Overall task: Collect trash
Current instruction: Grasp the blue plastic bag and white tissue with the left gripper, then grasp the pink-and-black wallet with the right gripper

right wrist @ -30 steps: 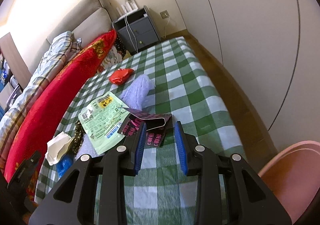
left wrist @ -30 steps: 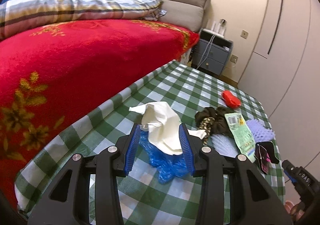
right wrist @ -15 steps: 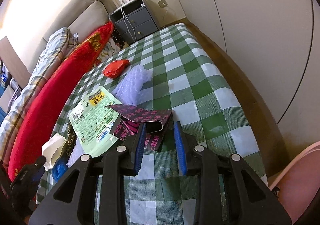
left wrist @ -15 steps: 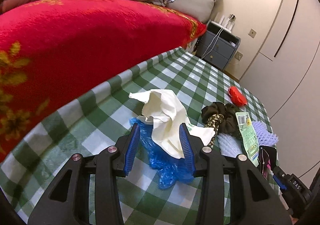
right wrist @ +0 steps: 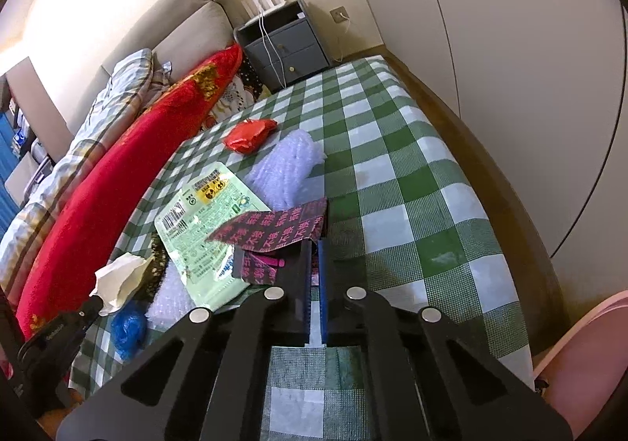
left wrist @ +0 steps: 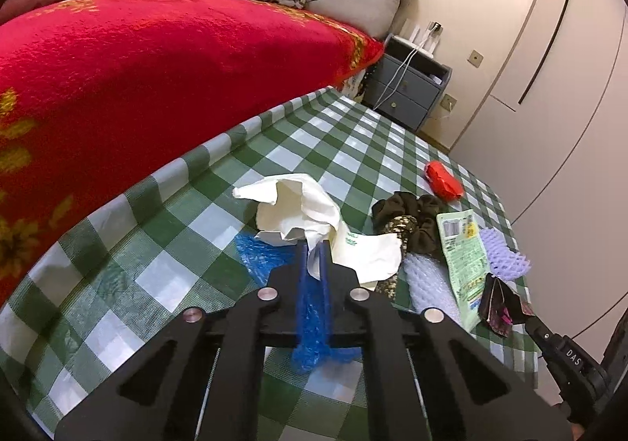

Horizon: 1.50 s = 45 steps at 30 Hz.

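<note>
My left gripper (left wrist: 313, 244) has its jaws closing tight on a crumpled white paper (left wrist: 298, 201), and a blue plastic bag (left wrist: 259, 256) is pinched between the pads under it. In the right wrist view my right gripper (right wrist: 314, 244) has its jaws closing on the near edge of a black and pink wrapper (right wrist: 274, 229), which is folded open above the pads. Between the two grippers on the green checked tablecloth (right wrist: 392, 174) lie a pale green packet (right wrist: 200, 229), a purple foam net (right wrist: 286, 166), a red wrapper (right wrist: 249, 134) and a dark scrunchie (left wrist: 408, 213).
A bed with a red blanket (left wrist: 117, 68) runs along the table's left side. A grey nightstand (left wrist: 408, 87) stands past the far end, and wardrobe doors line the right wall. A pink rounded thing (right wrist: 588, 362) sits at the near right, below the table edge.
Both grippers have gone from open to shut: the left on the white paper and blue bag, the right on the black and pink wrapper. Neither hand has shifted much.
</note>
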{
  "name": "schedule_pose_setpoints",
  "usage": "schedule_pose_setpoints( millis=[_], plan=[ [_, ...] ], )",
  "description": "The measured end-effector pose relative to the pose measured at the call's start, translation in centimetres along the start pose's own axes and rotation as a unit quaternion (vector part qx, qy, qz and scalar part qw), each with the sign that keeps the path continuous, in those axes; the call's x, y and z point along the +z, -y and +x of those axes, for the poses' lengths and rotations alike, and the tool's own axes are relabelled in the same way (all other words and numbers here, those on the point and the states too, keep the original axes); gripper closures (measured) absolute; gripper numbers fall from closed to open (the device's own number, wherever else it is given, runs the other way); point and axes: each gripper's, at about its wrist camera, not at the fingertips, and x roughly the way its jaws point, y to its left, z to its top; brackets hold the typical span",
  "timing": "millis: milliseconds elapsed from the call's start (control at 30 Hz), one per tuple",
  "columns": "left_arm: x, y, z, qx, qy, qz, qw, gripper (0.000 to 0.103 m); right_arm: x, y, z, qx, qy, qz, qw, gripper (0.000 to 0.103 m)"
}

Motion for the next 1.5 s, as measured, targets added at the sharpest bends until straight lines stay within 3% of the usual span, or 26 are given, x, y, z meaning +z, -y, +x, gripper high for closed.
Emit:
schedule_pose_setpoints(
  millis=[700, 967, 1067, 1200, 1300, 1400, 1500],
  plan=[
    [-0.8, 3.4, -6.1, -0.056, 0.027, 0.075, 0.9952, 0.101, 0.2, -3.1, -10.9, -0.016, 0.064, -0.068, 0.995, 0.103],
    [-2.0, 4.1, -9.9, -0.085, 0.031, 0.105, 0.9904, 0.101, -0.9, -2.6, -14.9, -0.048, 0.070, -0.088, 0.992, 0.102],
    [-2.8, 4.5, -11.0, -0.097, 0.027, 0.117, 0.9880, 0.101, -1.3, -0.6, -15.1, -0.061, 0.061, -0.047, 0.995, 0.097],
    [-3.5, 4.5, -12.5, -0.104, 0.019, 0.139, 0.9846, 0.101, -2.0, 1.3, -13.8, -0.063, 0.042, -0.005, 0.997, 0.079],
    [-3.9, 4.3, -13.6, -0.106, 0.015, 0.156, 0.9819, 0.101, -2.5, 2.0, -12.6, -0.060, 0.029, 0.010, 0.998, 0.071],
    [-4.3, 3.8, -13.5, -0.110, 0.005, 0.152, 0.9822, 0.101, -2.7, 2.7, -11.3, -0.063, 0.019, 0.027, 0.997, 0.061],
    [-4.4, 4.0, -12.8, -0.114, 0.001, 0.146, 0.9826, 0.101, -2.8, 3.8, -9.9, -0.064, 0.010, 0.056, 0.996, 0.058]
  ],
)
